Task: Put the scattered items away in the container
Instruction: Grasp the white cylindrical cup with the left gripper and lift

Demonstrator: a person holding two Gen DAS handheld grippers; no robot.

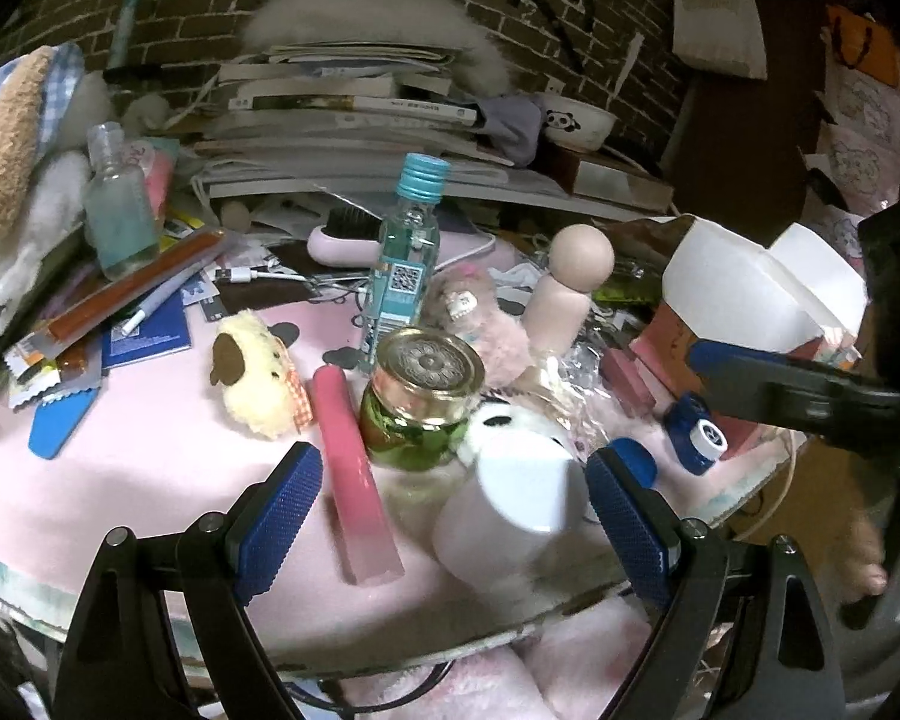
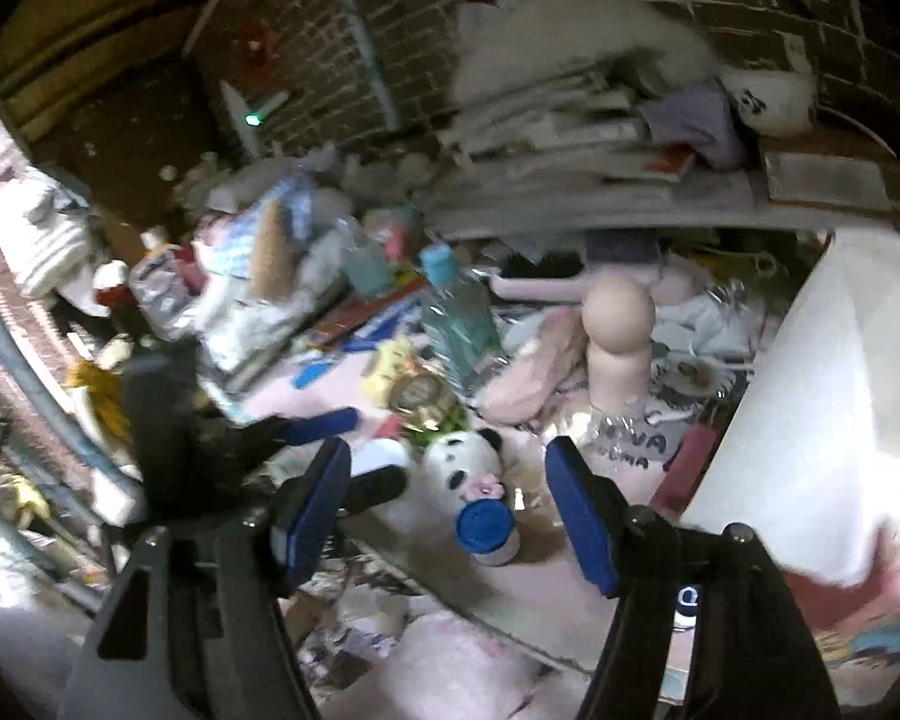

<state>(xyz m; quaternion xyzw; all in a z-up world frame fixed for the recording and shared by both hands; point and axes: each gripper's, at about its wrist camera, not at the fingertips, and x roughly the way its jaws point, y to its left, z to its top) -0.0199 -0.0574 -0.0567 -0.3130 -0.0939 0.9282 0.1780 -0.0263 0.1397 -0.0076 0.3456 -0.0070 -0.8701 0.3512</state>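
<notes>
My left gripper is open over the pink mat. A white cylinder lies between its fingers, close to the right pad, and a pink bar lies nearer the left pad. My right gripper is also open. A small blue-capped jar sits on the mat ahead between its fingers, untouched, with a panda plush just behind. The white-flapped box stands at the right; in the left wrist view this box rises behind one right-gripper finger.
A gold-lidded glass jar, a teal-capped bottle, a yellow plush and a wooden peg doll crowd the mat's middle. Stacked books line the brick wall. Wrappers and a pen lie at the left.
</notes>
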